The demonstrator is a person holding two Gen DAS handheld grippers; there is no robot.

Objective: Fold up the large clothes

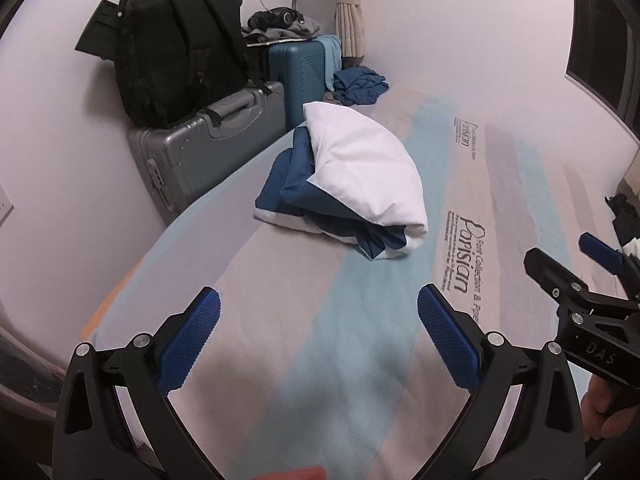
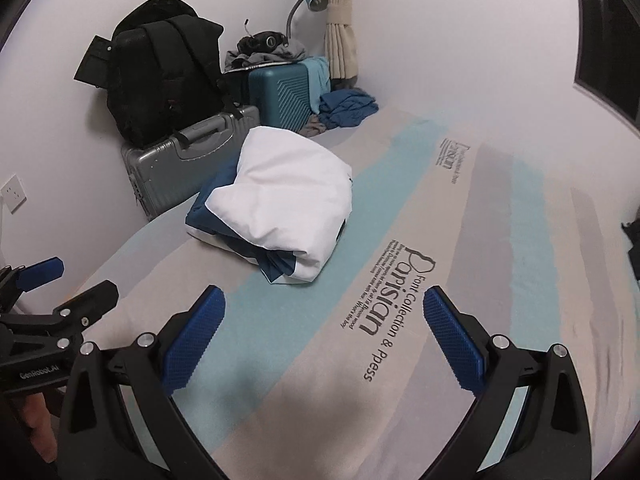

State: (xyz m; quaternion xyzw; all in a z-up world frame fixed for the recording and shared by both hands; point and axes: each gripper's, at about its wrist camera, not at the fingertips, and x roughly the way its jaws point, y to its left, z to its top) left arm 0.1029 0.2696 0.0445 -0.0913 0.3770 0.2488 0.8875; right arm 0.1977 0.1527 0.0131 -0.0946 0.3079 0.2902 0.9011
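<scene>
A bundled white and dark blue garment (image 1: 352,184) (image 2: 280,208) lies in a loose heap on the striped bed sheet (image 1: 280,360) (image 2: 520,280), white side up with blue folds showing underneath. My left gripper (image 1: 319,312) hovers open above the sheet, well short of the heap, with nothing between its blue pads. My right gripper (image 2: 324,312) is open too and empty, also nearer than the garment. Each gripper shows at the edge of the other's view: the right one (image 1: 568,268), the left one (image 2: 68,288).
A grey hard suitcase (image 1: 208,148) (image 2: 188,152) with a black backpack (image 1: 176,40) (image 2: 160,72) on it stands beside the bed, then a teal suitcase (image 1: 300,76) (image 2: 280,92). Crumpled blue clothes (image 1: 360,86) (image 2: 346,108) lie at the bed's far end near a lamp and curtain.
</scene>
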